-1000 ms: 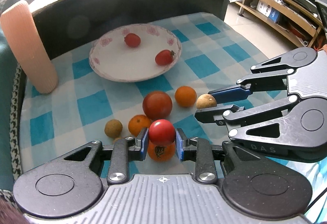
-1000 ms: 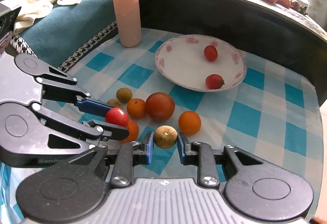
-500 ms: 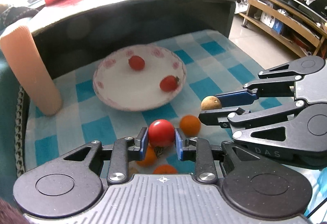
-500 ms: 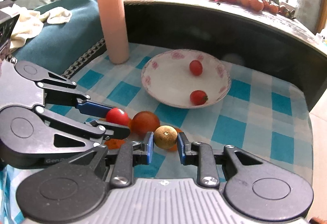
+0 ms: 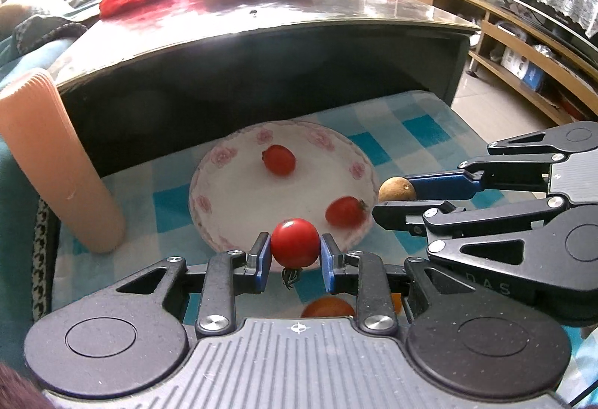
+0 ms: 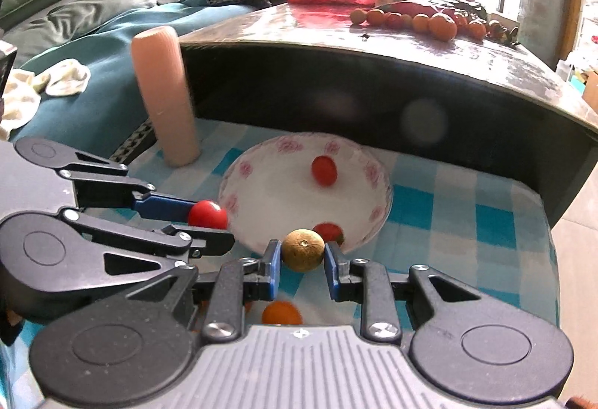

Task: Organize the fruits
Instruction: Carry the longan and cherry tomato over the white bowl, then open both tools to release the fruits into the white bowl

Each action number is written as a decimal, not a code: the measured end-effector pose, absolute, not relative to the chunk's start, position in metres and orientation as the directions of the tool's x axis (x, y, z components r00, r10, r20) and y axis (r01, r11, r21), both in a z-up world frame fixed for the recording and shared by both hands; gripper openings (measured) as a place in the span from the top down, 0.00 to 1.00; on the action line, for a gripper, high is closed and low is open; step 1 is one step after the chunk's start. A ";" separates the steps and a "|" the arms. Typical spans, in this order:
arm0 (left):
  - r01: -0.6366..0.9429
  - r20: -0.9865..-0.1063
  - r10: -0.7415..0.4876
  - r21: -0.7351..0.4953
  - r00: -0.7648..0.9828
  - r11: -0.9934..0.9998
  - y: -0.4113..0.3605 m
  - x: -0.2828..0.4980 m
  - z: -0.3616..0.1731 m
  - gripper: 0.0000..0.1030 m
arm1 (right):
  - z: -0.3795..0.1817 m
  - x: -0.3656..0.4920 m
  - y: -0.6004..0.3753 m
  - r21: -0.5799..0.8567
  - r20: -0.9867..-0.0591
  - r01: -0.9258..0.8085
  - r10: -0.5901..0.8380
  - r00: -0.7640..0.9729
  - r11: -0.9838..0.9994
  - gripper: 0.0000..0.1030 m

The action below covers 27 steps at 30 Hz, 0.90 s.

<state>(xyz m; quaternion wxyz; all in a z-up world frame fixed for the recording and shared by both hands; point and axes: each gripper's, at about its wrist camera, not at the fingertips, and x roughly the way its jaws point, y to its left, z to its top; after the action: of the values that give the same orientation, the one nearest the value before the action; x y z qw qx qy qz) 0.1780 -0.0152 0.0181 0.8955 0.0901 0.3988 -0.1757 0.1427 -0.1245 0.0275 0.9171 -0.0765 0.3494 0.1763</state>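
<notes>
My left gripper [image 5: 294,254] is shut on a red cherry tomato [image 5: 295,242], held above the near rim of the white flowered plate [image 5: 239,211]. My right gripper [image 6: 302,262] is shut on a round brown longan [image 6: 302,250], held at the plate's near edge [image 6: 261,207]. Two red tomatoes [image 5: 279,159] [image 5: 345,210] lie in the plate. In the right wrist view the left gripper's tomato [image 6: 207,215] shows left of the plate. An orange fruit [image 5: 328,307] lies on the cloth below the fingers.
A tall pink ribbed cylinder [image 5: 56,162] stands left of the plate on the blue checked cloth [image 5: 422,125]. A dark table edge [image 5: 261,73] overhangs behind the plate, with more fruit [image 6: 429,22] and a red bag on top. A teal sofa lies at the left.
Both grippers rose and moved forward toward the plate, each carrying its fruit. The loose fruits on the cloth have dropped mostly out of view beneath the grippers.
</notes>
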 end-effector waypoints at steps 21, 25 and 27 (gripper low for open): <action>0.333 -0.765 -0.189 0.035 0.615 0.942 -0.011 0.212 -0.007 0.67 | 0.003 0.197 -0.119 -0.032 -0.663 -0.385 0.269 0.699 0.922 0.60; 0.341 -0.766 -0.182 0.051 0.617 0.939 -0.014 0.212 -0.010 0.66 | -0.003 0.200 -0.120 -0.033 -0.662 -0.378 0.263 0.702 0.925 0.60; 0.337 -0.767 -0.174 0.058 0.618 0.940 -0.015 0.212 -0.011 0.64 | -0.004 0.202 -0.121 -0.037 -0.661 -0.374 0.258 0.705 0.927 0.59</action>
<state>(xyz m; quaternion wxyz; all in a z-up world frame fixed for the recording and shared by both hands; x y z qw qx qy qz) 0.2119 -0.0147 -0.0107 0.8940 0.0985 0.4130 -0.1430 0.2022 -0.1208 -0.0040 0.9194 -0.0843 0.3435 0.1719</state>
